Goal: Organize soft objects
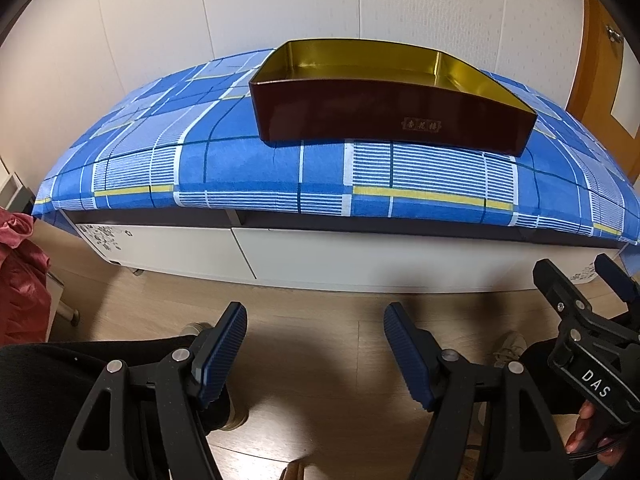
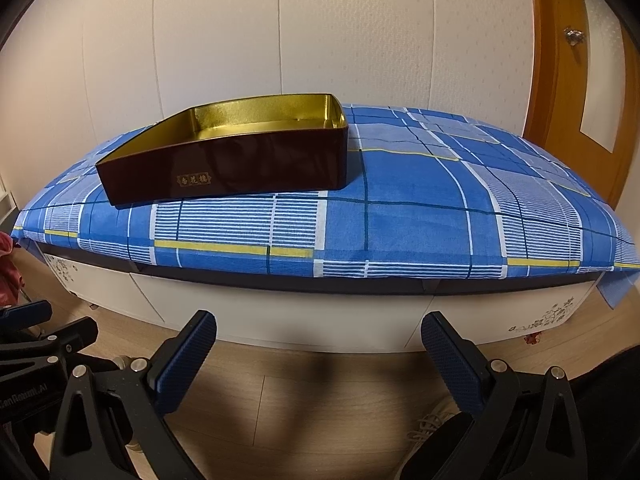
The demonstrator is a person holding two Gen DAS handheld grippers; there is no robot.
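We are holding both tools low over the wooden floor [image 1: 320, 320] in front of the tabletop, and no soft object is showing in either view, so we cannot say where the task's things are lying; the step in hand, we judge, is getting ready to fetch them. Going left to right, a red cloth heap [image 1: 18, 280] is sitting at the far left edge of the view, possibly one of them, though we cannot tell. The left tool [image 1: 315, 354] is standing moderately wide with nothing between its jaws, and the right tool [image 2: 319, 356] is gaping wider, also empty. The dark red tin box [image 1: 392, 120] with its gold interior is resting open and empty on the blue plaid cloth [image 1: 240, 168], near the middle of the tabletop's front edge, and is probably the destination. To do this well, we are thinking of lifting clear of the front edge and the box's near wall. A wooden door [image 2: 580, 100] is standing at the right.
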